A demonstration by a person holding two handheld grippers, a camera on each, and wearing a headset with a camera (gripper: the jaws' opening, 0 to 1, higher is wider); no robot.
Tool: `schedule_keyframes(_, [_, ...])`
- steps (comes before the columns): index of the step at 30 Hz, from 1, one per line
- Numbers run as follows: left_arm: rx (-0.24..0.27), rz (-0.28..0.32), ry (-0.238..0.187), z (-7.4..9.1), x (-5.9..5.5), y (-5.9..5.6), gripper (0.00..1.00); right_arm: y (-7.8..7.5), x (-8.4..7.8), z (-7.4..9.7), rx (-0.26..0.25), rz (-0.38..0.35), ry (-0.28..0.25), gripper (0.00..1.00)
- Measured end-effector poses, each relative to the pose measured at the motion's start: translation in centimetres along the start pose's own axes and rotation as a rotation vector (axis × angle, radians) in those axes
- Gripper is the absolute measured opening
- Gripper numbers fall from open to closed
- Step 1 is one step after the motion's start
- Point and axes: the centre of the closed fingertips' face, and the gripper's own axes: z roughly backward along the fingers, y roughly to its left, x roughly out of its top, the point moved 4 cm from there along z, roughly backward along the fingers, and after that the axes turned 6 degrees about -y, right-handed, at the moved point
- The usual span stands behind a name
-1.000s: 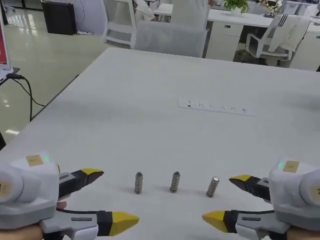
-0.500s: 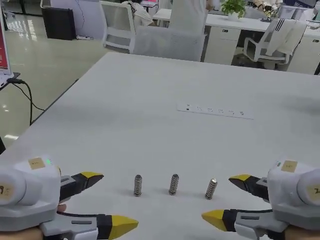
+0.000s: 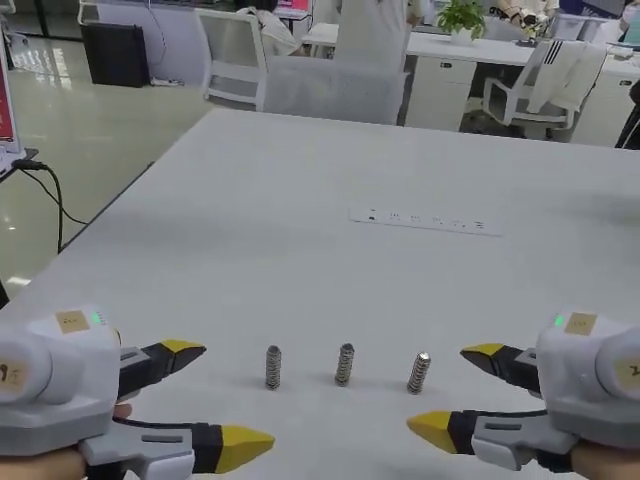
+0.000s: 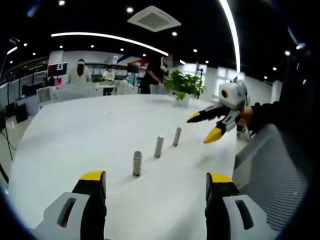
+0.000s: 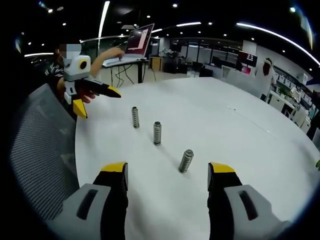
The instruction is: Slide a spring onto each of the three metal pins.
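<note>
So we had three pins standing in a row on the near part of the white table, between the two claws: the left pin, the middle pin and the right pin, which leaned a bit. All three looked coiled top to bottom, so we reckoned the springs were already on, one per pin, three in all. We spotted no loose ones.

The left gripper and right gripper both had their jaws spread wide with nothing between them, one on each side of the row and not touching it.

These bits looked tiny and light: stiff steel pins, but squashy coils that could ping away if squeezed hard. We'd pinch a spring lightly across its middle coils, since a free-standing pin seemed easy to knock over. A power strip lay farther back.
</note>
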Motion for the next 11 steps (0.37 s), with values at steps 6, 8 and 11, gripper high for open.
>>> schedule_keyframes(6, [0.003, -0.001, 0.005, -0.01, -0.1, 0.0, 0.78, -0.21, -0.15, 0.19, -0.008, -0.008, -0.004, 0.63])
schedule_keyframes(8, [0.003, 0.002, 0.006, -0.03, -0.13, -0.01, 0.78, -0.17, -0.21, 0.21, -0.006, -0.011, -0.007, 0.63])
schedule_keyframes(11, [0.002, 0.004, 0.01, -0.1, -0.21, -0.1, 0.78, -0.15, -0.22, 0.2, -0.006, -0.009, -0.005, 0.63])
